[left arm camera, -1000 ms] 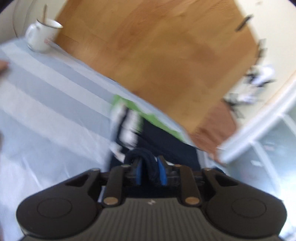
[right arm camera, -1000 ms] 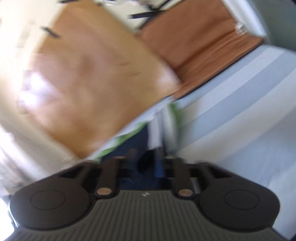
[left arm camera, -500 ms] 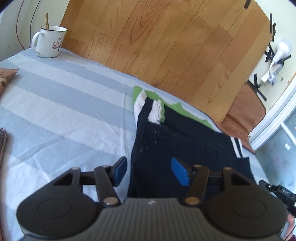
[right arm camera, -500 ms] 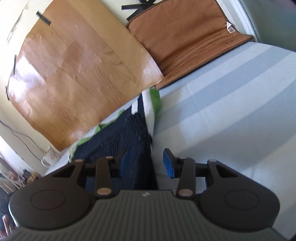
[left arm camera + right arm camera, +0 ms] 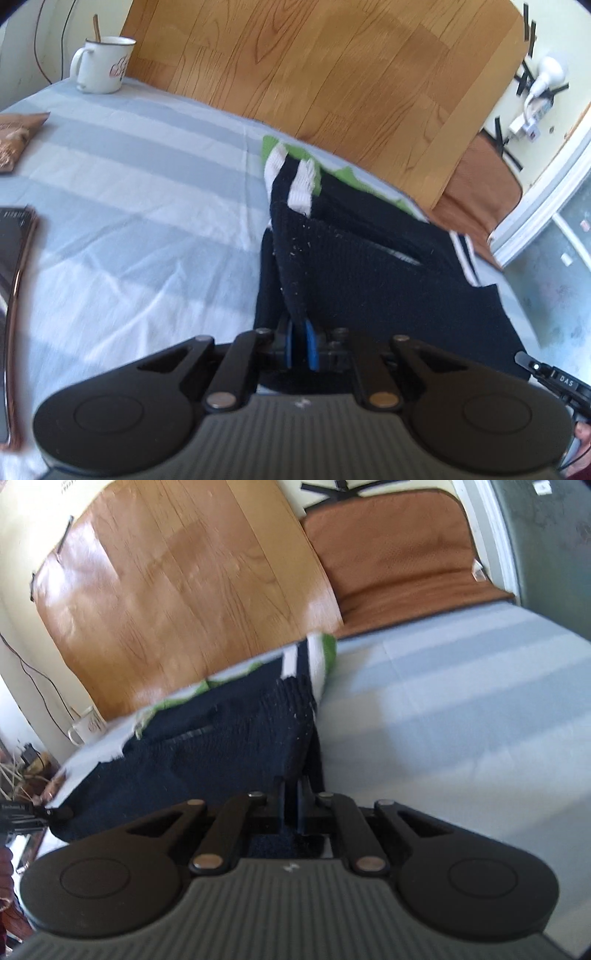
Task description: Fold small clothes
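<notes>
A dark navy knit garment (image 5: pixel 369 277) with white cuffs (image 5: pixel 301 184) lies on the striped bed sheet (image 5: pixel 129 184), with a green cloth (image 5: pixel 347 173) showing at its far edge. My left gripper (image 5: pixel 299 343) is closing its jaws, and its blue pads pinch a raised fold at the garment's near left edge. In the right wrist view the same garment (image 5: pixel 221 746) spreads to the left. My right gripper (image 5: pixel 293 801) is closing its jaws too, and dark fabric from the near right edge is pressed between the pads.
A white mug (image 5: pixel 103 64) with a stick in it stands at the far left corner. A brown packet (image 5: pixel 14 136) and a dark flat object (image 5: pixel 11 277) lie at the left edge. A wood-pattern panel (image 5: pixel 332 74) and a brown cushion (image 5: pixel 399 561) back the bed.
Half a second ago both grippers stood open over the garment's near edge. Both have moved forward and down and have shut on the fabric, lifting small folds.
</notes>
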The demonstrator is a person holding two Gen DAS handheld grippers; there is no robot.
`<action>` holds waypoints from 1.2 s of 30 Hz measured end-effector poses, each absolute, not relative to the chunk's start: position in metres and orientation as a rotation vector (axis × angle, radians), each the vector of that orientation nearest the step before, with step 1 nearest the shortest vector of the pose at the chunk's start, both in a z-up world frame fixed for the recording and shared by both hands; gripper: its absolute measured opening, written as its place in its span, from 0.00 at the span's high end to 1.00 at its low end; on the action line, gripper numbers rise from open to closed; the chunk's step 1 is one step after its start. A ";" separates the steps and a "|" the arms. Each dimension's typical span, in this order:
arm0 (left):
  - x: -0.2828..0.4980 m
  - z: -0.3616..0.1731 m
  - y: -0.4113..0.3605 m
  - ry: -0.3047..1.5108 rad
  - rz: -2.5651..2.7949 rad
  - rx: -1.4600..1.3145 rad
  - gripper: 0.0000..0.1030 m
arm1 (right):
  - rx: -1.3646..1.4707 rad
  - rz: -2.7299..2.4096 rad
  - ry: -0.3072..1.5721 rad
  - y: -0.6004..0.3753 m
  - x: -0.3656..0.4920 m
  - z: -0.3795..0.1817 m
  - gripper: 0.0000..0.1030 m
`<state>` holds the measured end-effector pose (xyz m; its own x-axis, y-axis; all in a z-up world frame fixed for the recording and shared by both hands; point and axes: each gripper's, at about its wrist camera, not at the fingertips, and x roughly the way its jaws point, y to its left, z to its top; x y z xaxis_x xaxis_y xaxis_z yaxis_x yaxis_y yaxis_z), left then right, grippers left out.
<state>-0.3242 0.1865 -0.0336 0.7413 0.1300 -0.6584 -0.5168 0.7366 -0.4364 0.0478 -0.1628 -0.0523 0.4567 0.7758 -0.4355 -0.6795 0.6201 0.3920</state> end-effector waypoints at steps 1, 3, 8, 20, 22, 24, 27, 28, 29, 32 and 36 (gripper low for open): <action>-0.323 -0.038 0.186 0.657 0.389 -0.648 0.92 | 0.176 0.889 0.645 -0.163 0.049 -0.058 0.91; -0.321 -0.046 0.188 0.669 0.399 -0.656 0.89 | 0.208 0.879 0.674 -0.165 0.055 -0.065 0.89; -0.333 -0.033 0.186 0.616 0.418 -0.622 0.71 | 0.173 0.823 0.553 -0.174 0.048 -0.045 0.69; -0.264 -0.013 0.188 0.533 0.384 -0.472 0.73 | 0.052 0.941 0.505 -0.069 0.061 -0.037 0.69; -0.243 -0.029 0.197 0.597 0.389 -0.499 0.75 | 0.062 0.888 0.542 -0.063 0.080 -0.043 0.71; -0.236 -0.045 0.202 0.612 0.399 -0.501 0.77 | 0.103 0.807 0.598 -0.070 0.099 -0.051 0.87; -0.237 -0.051 0.195 0.578 0.408 -0.422 0.80 | 0.292 0.846 0.644 -0.098 0.115 -0.066 0.94; -0.237 -0.053 0.190 0.564 0.414 -0.388 0.80 | 0.328 0.862 0.635 -0.103 0.116 -0.071 0.94; -0.238 -0.055 0.184 0.556 0.422 -0.347 0.79 | 0.372 0.876 0.623 -0.108 0.117 -0.078 0.94; -0.235 -0.053 0.176 0.564 0.438 -0.293 0.78 | 0.418 0.871 0.634 -0.112 0.117 -0.078 0.95; -0.237 -0.052 0.178 0.561 0.433 -0.301 0.78 | 0.365 0.862 0.606 -0.106 0.111 -0.075 0.95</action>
